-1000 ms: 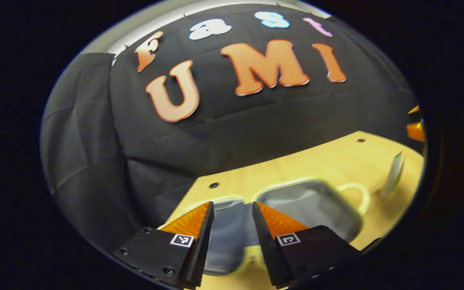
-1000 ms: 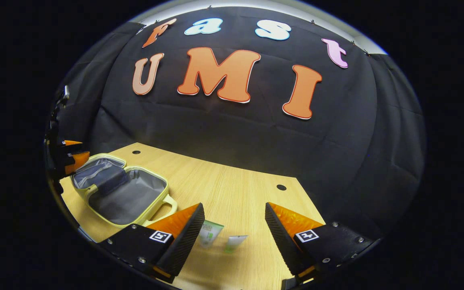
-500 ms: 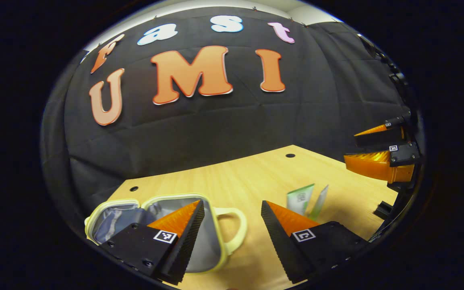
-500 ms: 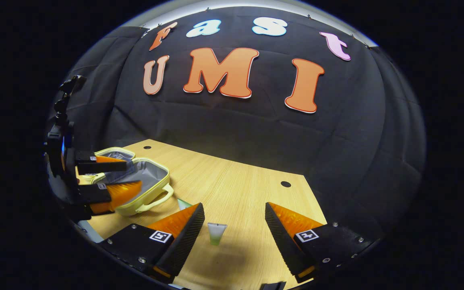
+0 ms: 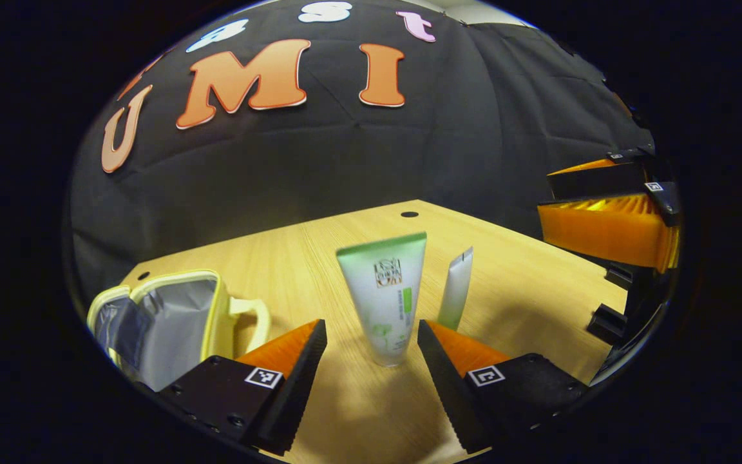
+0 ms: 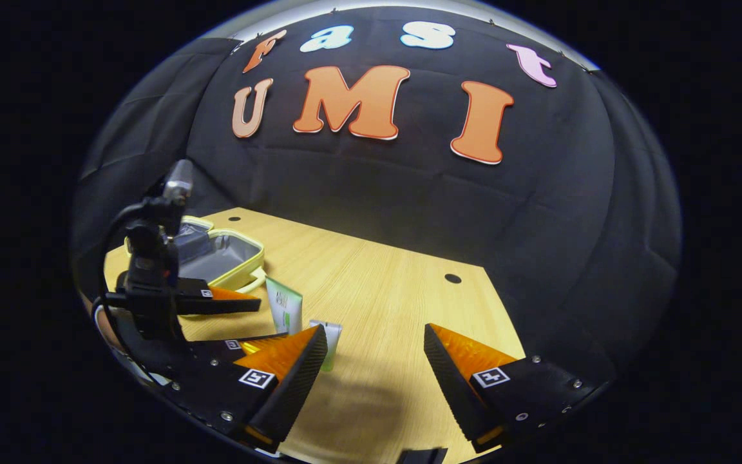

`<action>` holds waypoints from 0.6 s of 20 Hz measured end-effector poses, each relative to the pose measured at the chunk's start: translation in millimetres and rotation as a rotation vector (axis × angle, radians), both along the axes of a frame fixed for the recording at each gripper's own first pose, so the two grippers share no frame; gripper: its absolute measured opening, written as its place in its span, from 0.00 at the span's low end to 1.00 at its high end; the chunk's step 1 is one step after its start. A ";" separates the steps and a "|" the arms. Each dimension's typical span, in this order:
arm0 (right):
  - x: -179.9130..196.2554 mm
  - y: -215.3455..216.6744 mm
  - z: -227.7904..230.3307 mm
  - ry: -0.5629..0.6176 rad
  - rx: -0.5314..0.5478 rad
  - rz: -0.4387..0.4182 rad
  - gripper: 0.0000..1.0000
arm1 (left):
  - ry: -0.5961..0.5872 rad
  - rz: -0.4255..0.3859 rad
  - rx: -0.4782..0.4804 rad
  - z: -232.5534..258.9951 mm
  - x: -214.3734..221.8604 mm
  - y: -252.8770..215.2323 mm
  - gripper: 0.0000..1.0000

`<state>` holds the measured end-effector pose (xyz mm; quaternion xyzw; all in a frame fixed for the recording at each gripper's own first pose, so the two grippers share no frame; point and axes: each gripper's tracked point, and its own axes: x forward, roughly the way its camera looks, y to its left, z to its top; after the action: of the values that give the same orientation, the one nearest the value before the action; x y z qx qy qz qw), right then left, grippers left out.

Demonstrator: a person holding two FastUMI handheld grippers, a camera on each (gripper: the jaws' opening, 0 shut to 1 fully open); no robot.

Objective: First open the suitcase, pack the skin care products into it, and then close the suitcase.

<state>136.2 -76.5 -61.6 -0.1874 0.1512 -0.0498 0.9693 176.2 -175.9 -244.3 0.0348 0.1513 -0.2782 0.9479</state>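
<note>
Two sets of tongs, both agape w/ nothing held. Left tongs (image 5: 371, 361) hover low over the tabletop (image 5: 538, 290), fingers spread either side of the wide tube (image 5: 384, 290) but not touching it; the tube stands upright, cap end down, w/ its lower part between the fingertips. Right tongs (image 6: 374, 357) are also spread wide, w/ bare wood between the fingers; in the left gripper view they (image 5: 609, 212) sit well to the right of the wide tube.

Slim tube (image 5: 456, 290) stands just beside the wide tube, on its right and a bit behind, also upright. In the right gripper view the slim tube (image 6: 330, 345) is partly behind the right tongs' own left finger, not between the fingers. Suitcase (image 5: 165, 316) lies left of the wide tube, near but apart, lid open, grey lining showing, nothing visible inside, handle toward the tubes.

Step, by my read: suitcase opening done, packing starting, first pick = wide tube w/ left tongs. Next move calls for easing fwd a touch, squeezing at mid-body, then lift and carry left over the suitcase rim. Risk: tall tube on a small cap, a nudge from one finger could tip it into the slim tube.
</note>
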 end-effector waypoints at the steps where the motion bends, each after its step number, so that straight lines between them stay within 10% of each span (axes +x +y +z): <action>1: -0.2 -0.6 -5.1 0.005 -0.002 -0.001 0.96 | 0.012 -0.012 -0.008 -7.4 3.6 -7.5 0.82; 6: 5.3 -7.0 -31.0 0.042 0.017 0.002 0.96 | 0.021 -0.046 -0.014 -25.5 29.2 -37.0 0.55; 12: 19.0 -4.3 -58.0 0.127 0.035 0.045 0.96 | -0.003 0.024 -0.027 3.2 18.3 -5.6 0.51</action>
<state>155.2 -80.8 -119.6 -0.1768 0.2091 -0.0132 0.9617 194.5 -181.5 -241.0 0.0208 0.1464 -0.2687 0.9518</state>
